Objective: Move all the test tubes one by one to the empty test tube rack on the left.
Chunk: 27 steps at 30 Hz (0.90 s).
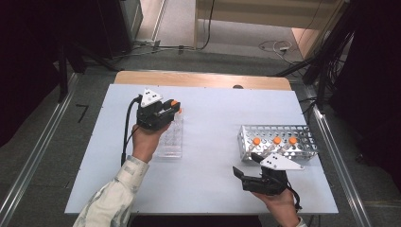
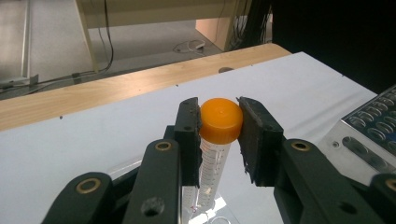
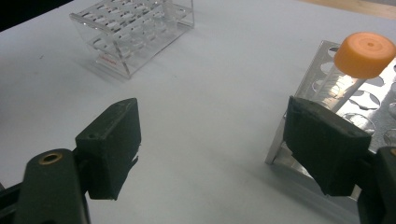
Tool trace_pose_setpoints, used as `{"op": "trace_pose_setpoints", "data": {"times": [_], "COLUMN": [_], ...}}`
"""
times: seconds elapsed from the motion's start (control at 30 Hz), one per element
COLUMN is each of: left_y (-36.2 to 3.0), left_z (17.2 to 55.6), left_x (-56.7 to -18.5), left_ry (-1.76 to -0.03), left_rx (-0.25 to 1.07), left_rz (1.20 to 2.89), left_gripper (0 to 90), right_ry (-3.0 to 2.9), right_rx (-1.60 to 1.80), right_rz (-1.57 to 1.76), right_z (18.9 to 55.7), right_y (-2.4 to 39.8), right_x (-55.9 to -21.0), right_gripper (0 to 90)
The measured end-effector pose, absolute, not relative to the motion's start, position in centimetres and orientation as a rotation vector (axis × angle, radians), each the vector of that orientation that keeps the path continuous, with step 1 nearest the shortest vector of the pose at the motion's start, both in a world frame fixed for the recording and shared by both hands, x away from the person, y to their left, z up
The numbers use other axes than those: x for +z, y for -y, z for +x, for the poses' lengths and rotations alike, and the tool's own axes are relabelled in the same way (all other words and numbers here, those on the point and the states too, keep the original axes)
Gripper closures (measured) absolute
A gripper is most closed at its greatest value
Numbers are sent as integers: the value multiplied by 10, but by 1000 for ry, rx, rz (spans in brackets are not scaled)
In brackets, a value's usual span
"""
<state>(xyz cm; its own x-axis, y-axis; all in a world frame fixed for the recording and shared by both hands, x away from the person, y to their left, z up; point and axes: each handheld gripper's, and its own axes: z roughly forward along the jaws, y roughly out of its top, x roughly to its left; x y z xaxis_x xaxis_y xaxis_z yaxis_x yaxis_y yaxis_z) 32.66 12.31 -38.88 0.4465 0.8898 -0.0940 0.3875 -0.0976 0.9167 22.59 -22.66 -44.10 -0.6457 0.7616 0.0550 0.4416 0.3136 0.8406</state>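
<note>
My left gripper (image 2: 219,122) is shut on the orange cap of a clear graduated tube (image 2: 221,120), which hangs upright just above the clear plastic rack (image 1: 171,137). In the high view the left gripper (image 1: 171,109) sits over the rack's far end. The metal mesh rack (image 1: 276,142) at the right holds three orange-capped tubes (image 1: 274,140). My right gripper (image 1: 246,171) rests near the table's front edge, in front of the metal rack, jaws wide open and empty. In the right gripper view (image 3: 212,149) one capped tube (image 3: 362,58) stands in the metal rack (image 3: 327,154), and the clear rack (image 3: 133,32) lies farther off.
A white sheet (image 1: 213,156) covers the table, with a wooden strip (image 1: 203,79) along the far edge. Cables and dark equipment stand on the floor beyond (image 1: 279,47). Open table surface lies between the two racks.
</note>
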Motion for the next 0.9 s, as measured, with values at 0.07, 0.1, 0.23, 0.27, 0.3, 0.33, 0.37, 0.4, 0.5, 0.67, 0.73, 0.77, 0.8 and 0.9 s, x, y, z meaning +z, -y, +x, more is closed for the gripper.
{"op": "trace_pose_setpoints", "data": {"times": [0.07, 0.1, 0.23, 0.27, 0.3, 0.33, 0.37, 0.4, 0.5, 0.67, 0.73, 0.77, 0.8, 0.9], "left_y": [-120, -119, -113, -113, -112, -112, -112, -111, -111, -112, -112, -112, -111, -111], "left_z": [326, 326, 326, 326, 327, 327, 327, 327, 327, 329, 329, 329, 329, 329], "left_x": [-390, -391, -395, -396, -398, -399, -400, -401, -405, -413, -415, -416, -417, -419], "left_ry": [-1111, -1109, -1103, -1104, -1108, -1109, -1111, -1115, -1123, -1143, -1149, -1150, -1152, -1154], "left_rx": [634, 645, 670, 672, 671, 673, 673, 672, 669, 656, 654, 654, 654, 649], "left_rz": [1704, 1713, 1741, 1744, 1746, 1751, 1751, 1752, 1755, 1758, 1759, 1758, 1759, 1765], "left_gripper": [703, 702, 702, 702, 702, 702, 702, 702, 701, 701, 701, 701, 700, 696], "right_ry": [-2234, -2235, -2234, -2234, -2235, -2236, -2236, -2237, -2237, -2237, -2238, -2239, -2239, -2238], "right_rx": [1258, 1258, 1258, 1256, 1257, 1257, 1256, 1255, 1255, 1256, 1253, 1253, 1253, 1254], "right_rz": [1076, 1074, 1075, 1075, 1074, 1072, 1069, 1068, 1071, 1072, 1071, 1072, 1072, 1073], "right_z": [226, 226, 226, 226, 226, 225, 225, 226, 226, 226, 226, 226, 226, 226], "right_y": [226, 226, 226, 226, 226, 226, 226, 226, 227, 226, 226, 226, 226, 226], "right_x": [-441, -441, -441, -441, -441, -441, -442, -442, -442, -442, -442, -442, -442, -442], "right_gripper": [178, 178, 178, 178, 178, 178, 178, 178, 178, 178, 178, 178, 178, 178]}}
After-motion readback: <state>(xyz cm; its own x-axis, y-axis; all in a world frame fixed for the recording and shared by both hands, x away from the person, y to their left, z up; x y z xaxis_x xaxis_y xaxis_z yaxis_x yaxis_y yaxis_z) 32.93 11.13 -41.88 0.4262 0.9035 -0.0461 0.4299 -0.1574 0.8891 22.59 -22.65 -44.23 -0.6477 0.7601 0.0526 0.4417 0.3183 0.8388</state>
